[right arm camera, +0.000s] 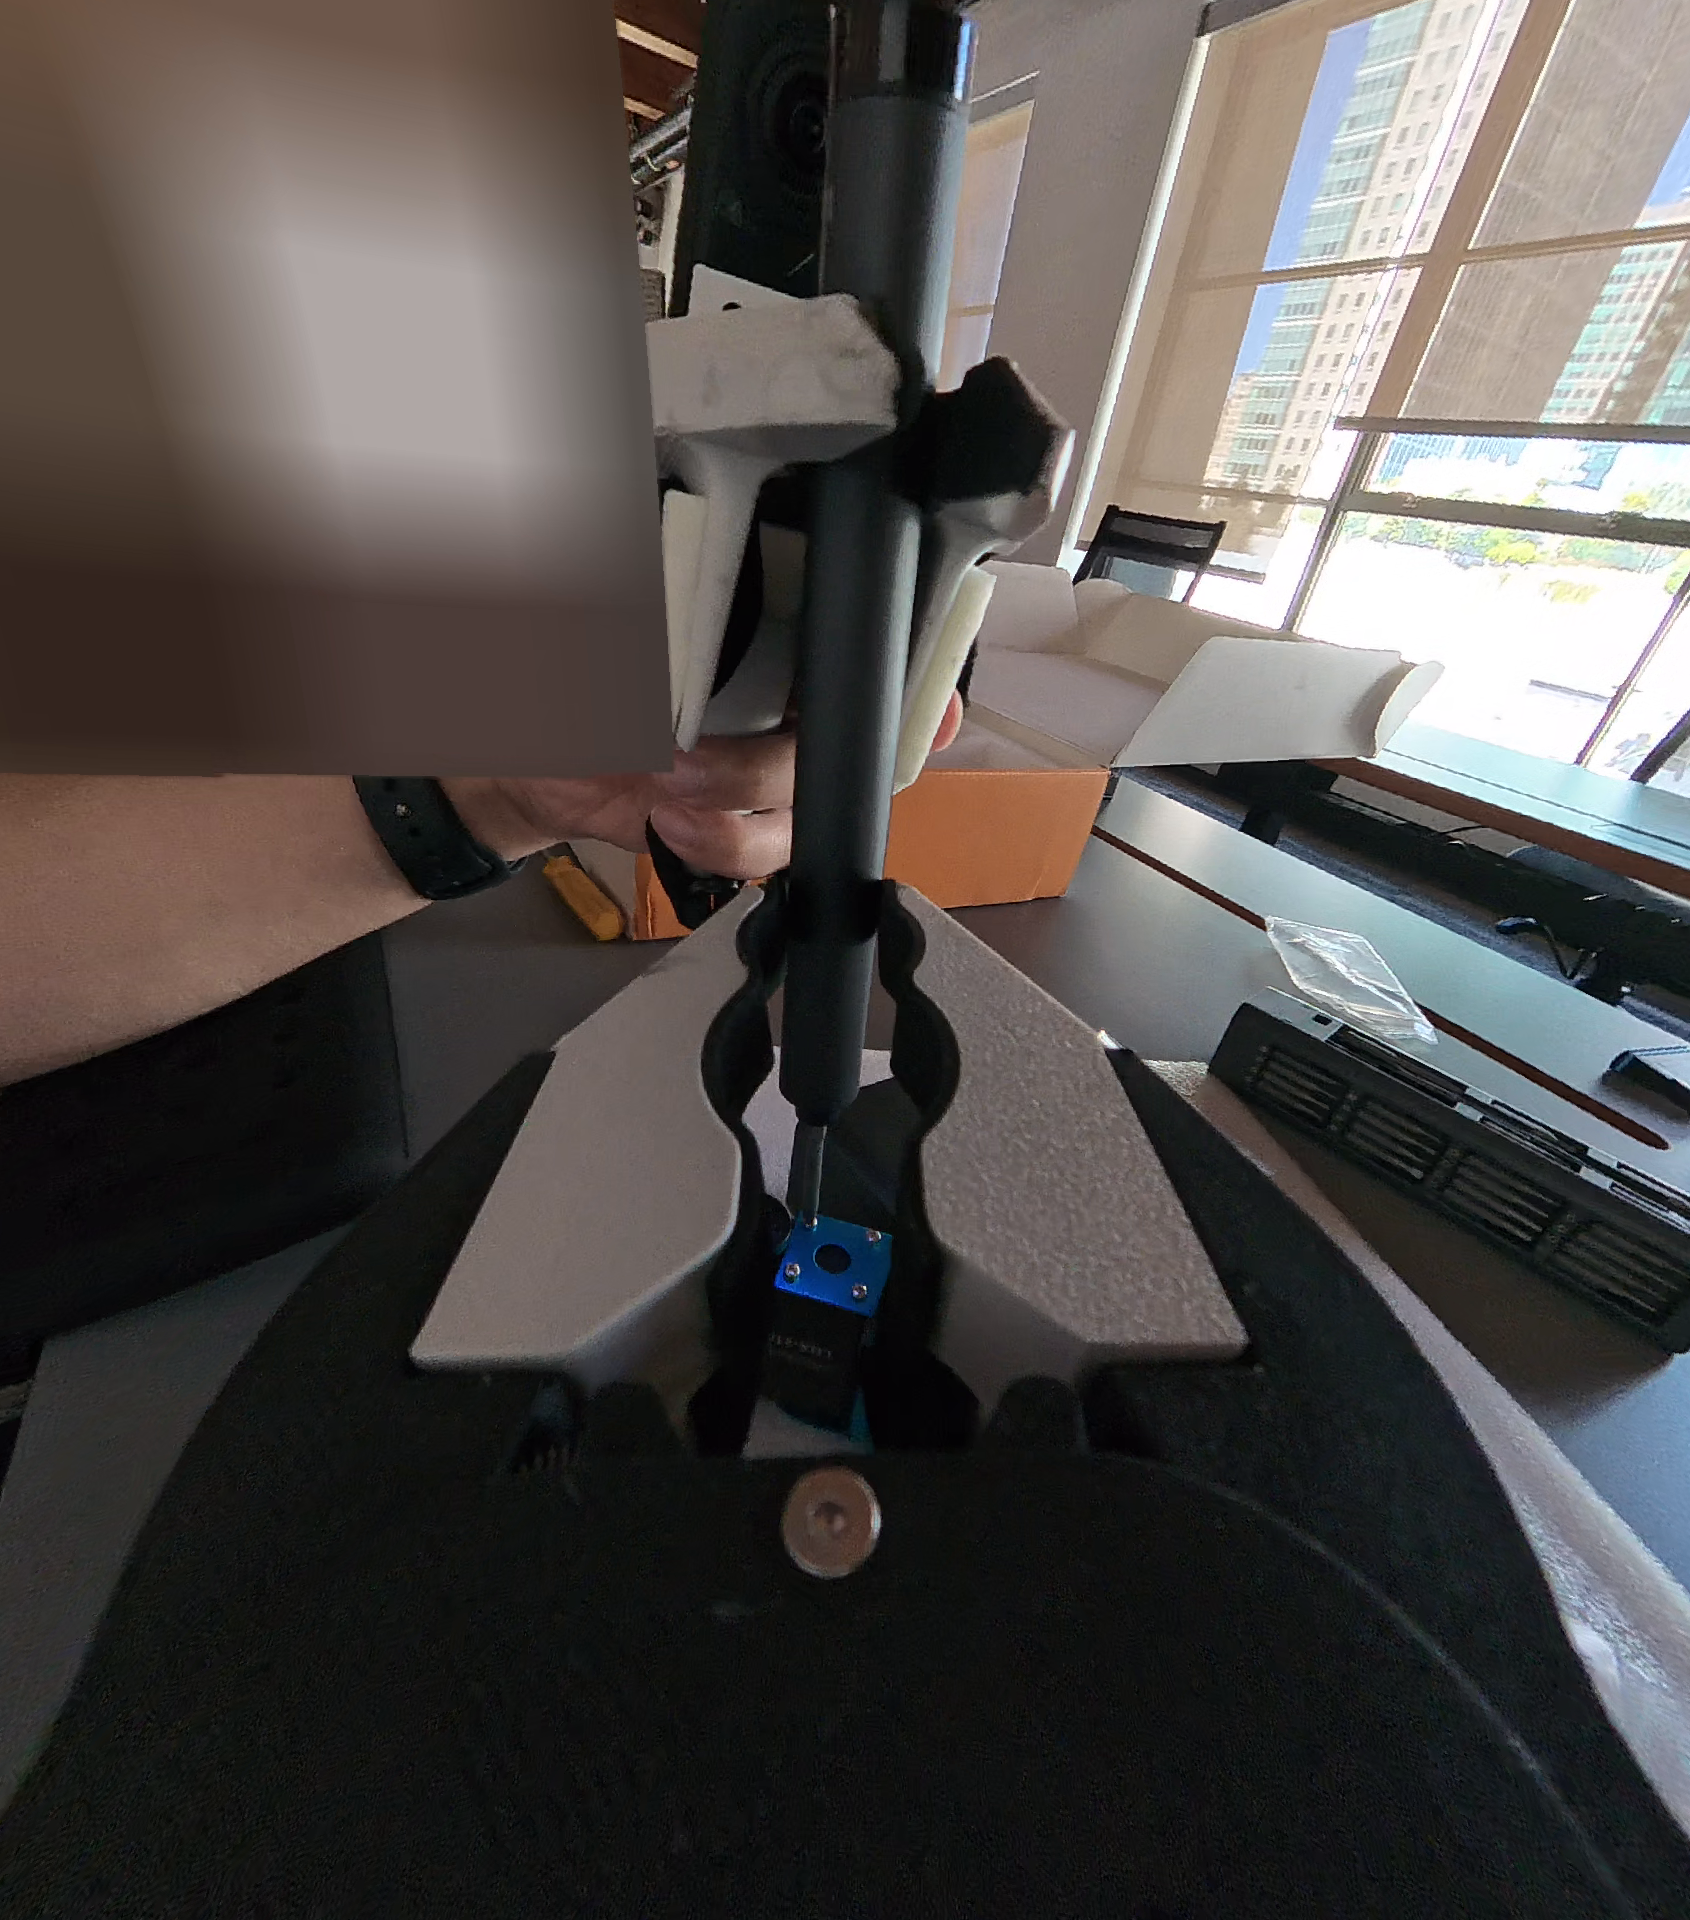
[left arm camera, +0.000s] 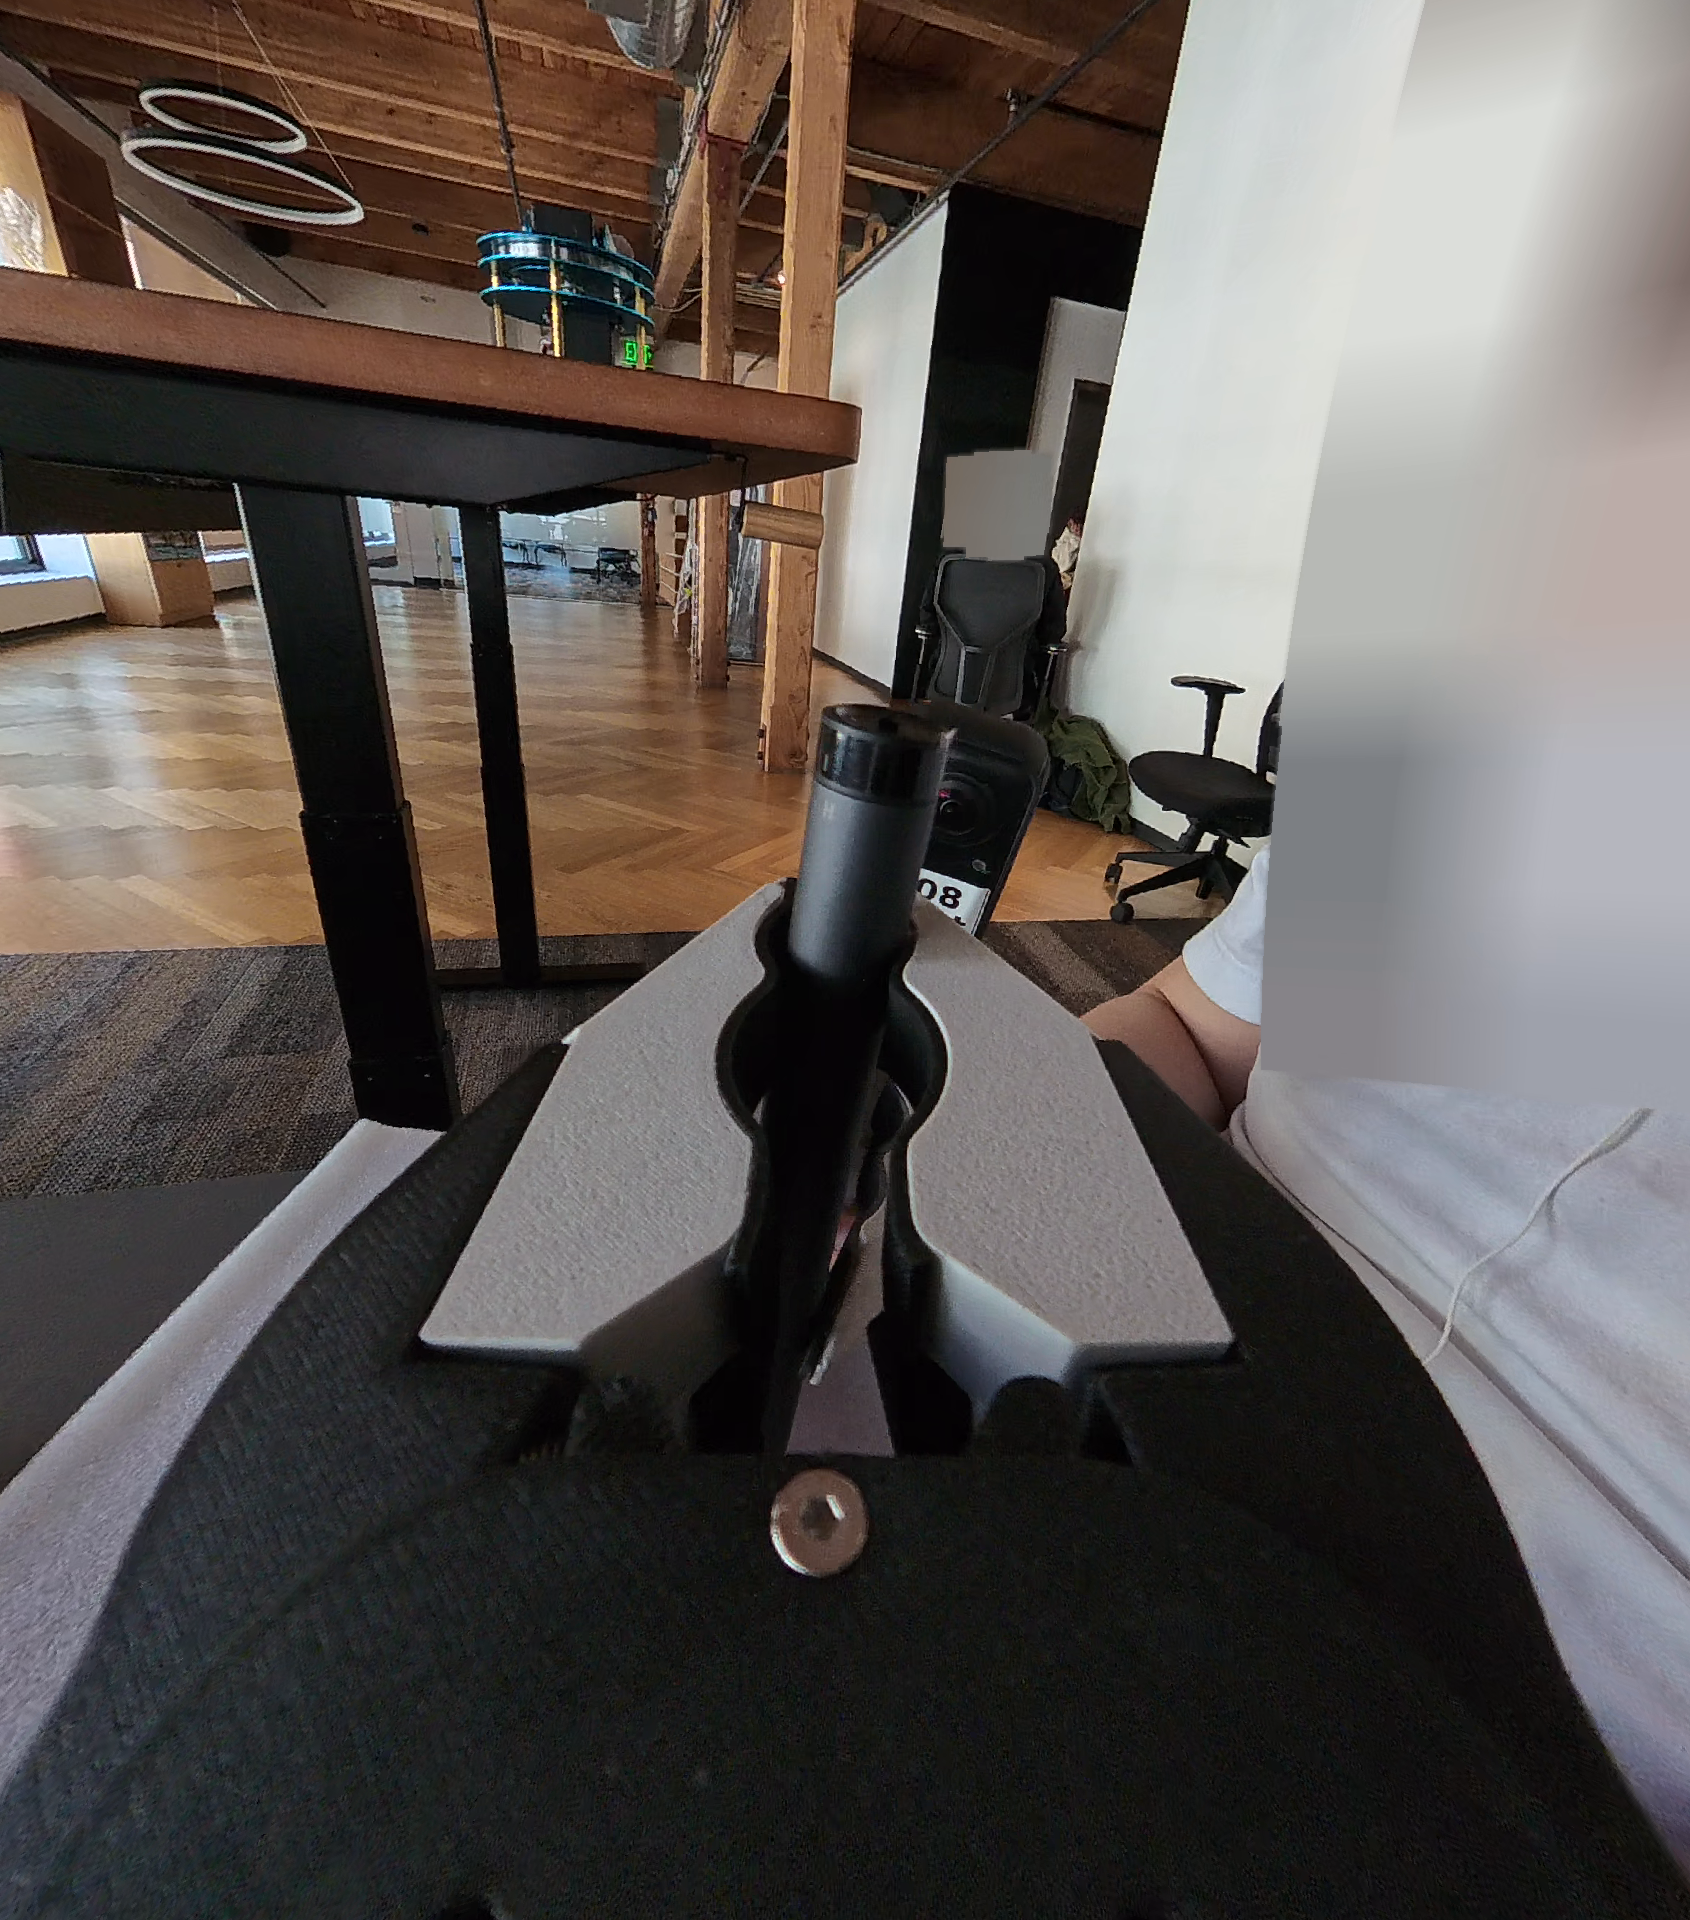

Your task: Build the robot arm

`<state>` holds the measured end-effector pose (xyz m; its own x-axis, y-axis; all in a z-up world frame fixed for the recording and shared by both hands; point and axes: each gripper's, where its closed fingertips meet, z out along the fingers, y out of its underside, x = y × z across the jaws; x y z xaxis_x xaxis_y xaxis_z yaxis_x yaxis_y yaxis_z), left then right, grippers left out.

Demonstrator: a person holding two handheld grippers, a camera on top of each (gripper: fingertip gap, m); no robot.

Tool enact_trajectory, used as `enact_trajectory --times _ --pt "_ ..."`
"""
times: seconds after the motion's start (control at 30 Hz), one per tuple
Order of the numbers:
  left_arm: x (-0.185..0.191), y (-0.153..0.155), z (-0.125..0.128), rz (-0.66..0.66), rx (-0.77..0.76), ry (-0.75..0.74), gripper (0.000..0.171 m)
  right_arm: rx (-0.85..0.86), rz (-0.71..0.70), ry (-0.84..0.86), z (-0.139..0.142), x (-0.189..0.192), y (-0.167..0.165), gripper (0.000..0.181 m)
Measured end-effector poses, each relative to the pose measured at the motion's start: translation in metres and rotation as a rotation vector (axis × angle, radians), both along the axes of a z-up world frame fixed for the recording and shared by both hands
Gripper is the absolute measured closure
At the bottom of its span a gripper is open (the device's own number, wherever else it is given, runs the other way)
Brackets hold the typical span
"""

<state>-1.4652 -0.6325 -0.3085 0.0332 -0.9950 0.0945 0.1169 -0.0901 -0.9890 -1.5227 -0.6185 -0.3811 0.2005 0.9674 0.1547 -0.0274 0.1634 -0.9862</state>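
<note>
Seen from the left wrist, the left gripper (left arm camera: 846, 935) is clenched around a dark grey, pen-shaped metal electric screwdriver (left arm camera: 862, 831), whose black-capped rear end points away from the lens; beyond stand a wood-topped desk on black legs (left arm camera: 405, 364), a herringbone timber floor (left arm camera: 145, 779), grey carpet (left arm camera: 93, 1039) and a black office chair (left arm camera: 1199, 790) under exposed ceiling beams. From the right wrist, the right gripper (right arm camera: 825, 914) grips a small black block with a blue metal cap (right arm camera: 825, 1262) deep between its jaws, and the screwdriver's bit rests on a screw at one corner of that cap. The contact looks precarious: should the long driver tilt off its axis, the bit could skip off the tiny screw head and scar the blue cap, and any turning force could twist the block, which is held only by its sides, out of the jaws. A bare hand (right arm camera: 706, 800) with a black wristband works the left tool. Below lies a dark tabletop (right arm camera: 1184, 987) carrying an orange cardboard box with white flaps (right arm camera: 997, 831), a yellow-handled tool (right arm camera: 581, 894), a long black slotted case (right arm camera: 1485, 1164) and a clear plastic bag (right arm camera: 1350, 977), with tall windows (right arm camera: 1547, 520) facing high-rise towers.
</note>
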Motion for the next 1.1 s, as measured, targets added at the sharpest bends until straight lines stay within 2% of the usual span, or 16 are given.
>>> enact_trajectory --times 0.13,0.33,1.1 --pt "-0.001 0.008 0.004 0.051 -0.008 -0.020 0.160 -0.045 0.005 0.031 0.003 0.002 0.003 0.164" --pt "0.000 0.009 0.013 0.075 -0.004 -0.056 0.162 0.002 0.006 0.058 0.012 0.009 -0.001 0.164" --pt "0.007 0.011 0.004 0.070 -0.014 -0.020 0.162 -0.049 0.018 0.046 0.003 0.013 0.000 0.164"
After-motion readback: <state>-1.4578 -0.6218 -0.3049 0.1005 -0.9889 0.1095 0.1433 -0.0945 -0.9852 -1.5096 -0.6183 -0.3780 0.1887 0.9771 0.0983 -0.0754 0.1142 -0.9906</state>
